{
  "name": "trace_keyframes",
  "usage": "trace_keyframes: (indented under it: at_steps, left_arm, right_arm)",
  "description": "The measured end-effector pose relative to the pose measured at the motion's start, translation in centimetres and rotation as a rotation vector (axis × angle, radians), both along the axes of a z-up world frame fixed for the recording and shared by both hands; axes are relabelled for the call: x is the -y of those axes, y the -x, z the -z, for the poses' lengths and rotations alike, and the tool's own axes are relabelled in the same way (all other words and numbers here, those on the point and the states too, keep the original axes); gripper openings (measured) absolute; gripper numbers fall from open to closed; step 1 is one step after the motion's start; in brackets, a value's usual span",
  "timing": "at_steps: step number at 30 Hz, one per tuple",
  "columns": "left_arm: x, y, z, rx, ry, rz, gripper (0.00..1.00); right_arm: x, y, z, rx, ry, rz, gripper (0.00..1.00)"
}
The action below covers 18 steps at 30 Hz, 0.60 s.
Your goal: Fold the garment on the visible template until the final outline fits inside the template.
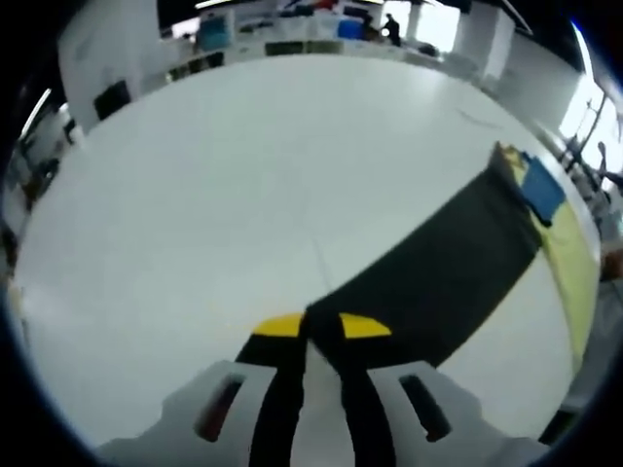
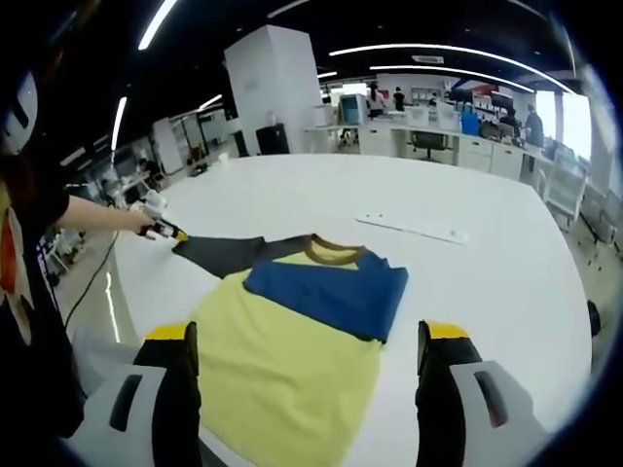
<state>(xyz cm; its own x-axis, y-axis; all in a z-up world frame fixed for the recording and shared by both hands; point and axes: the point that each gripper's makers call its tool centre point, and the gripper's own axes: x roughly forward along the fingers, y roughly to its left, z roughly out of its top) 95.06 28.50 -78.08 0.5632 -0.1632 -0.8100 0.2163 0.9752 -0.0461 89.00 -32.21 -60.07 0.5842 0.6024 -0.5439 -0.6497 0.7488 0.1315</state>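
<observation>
The garment [image 2: 292, 360] is soft matt cloth in yellow, blue and dark grey. The white bench [image 2: 487, 272] looks smooth with a faint sheen.

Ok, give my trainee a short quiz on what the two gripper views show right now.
1. True or false: the left tongs are shut on the end of the dark sleeve.
2. Pick one: the blue sleeve is A) folded across the yellow body, B) stretched straight out to the side, C) bunched up in the right tongs.
3. Fill in: the right tongs' jaws stand ____ above the shirt.

Key: 1 true; 2 A; 3 open.
</observation>
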Motion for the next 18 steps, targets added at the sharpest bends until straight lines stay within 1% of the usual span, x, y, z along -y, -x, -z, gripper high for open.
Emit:
trace_keyframes:
  at_steps: [6,7,8,9,15,18]
  left_arm:
    - [0.3,0.0,-0.2,0.006,-0.002,-0.003,0.06]
    - [0.2,0.0,-0.2,0.007,-0.002,-0.004,0.04]
    - [0.2,0.0,-0.2,0.007,-0.004,-0.006,0.01]
    - [0.2,0.1,-0.3,0.005,-0.01,-0.014,0.0]
    - [0.2,0.5,-0.5,0.006,-0.011,-0.028,0.0]
    - [0.2,0.5,-1.2,0.014,-0.011,-0.04,0.0]
  right_arm:
    - [0.0,0.0,-0.2,0.003,0.003,-0.001,0.92]
    - [0.0,0.0,-0.2,0.005,0.003,0.0,0.92]
    - [0.0,0.0,-0.2,0.005,0.002,0.001,0.92]
    - [0.0,0.0,-0.3,0.005,0.001,0.001,0.92]
    - [-0.1,-0.1,-0.7,0.016,-0.004,0.0,0.92]
    - [0.0,-0.1,-0.9,0.024,-0.008,0.0,0.92]
